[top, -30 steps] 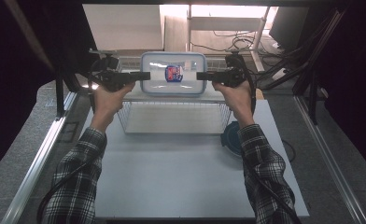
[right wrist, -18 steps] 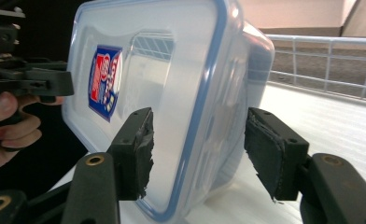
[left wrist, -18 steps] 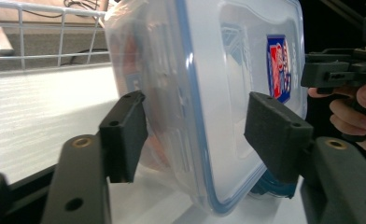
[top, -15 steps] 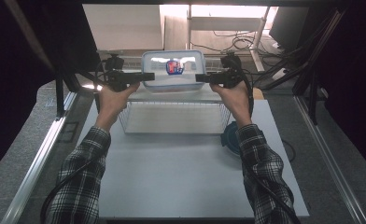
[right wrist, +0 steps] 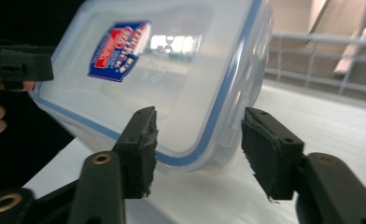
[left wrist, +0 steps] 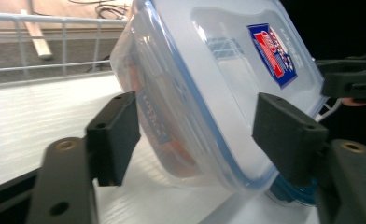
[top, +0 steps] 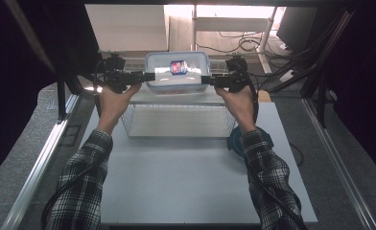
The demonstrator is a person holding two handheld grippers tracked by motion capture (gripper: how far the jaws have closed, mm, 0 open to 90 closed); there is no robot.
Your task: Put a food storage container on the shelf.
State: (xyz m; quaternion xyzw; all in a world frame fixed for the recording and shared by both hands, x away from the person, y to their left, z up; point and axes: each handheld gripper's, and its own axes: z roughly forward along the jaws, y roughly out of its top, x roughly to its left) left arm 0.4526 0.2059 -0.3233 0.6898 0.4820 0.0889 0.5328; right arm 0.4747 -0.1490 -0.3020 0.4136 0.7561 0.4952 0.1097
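Container (top: 177, 72) — clear plastic, blue-sealed lid, red-and-blue label — is held tilted at the far side of the counter (top: 186, 182), above a wire basket (top: 176, 120). It is flanked by left tongs (top: 150, 76) and right tongs (top: 206, 79); each pair is spread around an end, pad contact cannot be told.

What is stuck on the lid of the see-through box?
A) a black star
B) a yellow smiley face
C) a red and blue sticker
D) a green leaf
C: the lid of the clear plastic container carries a red and blue label.
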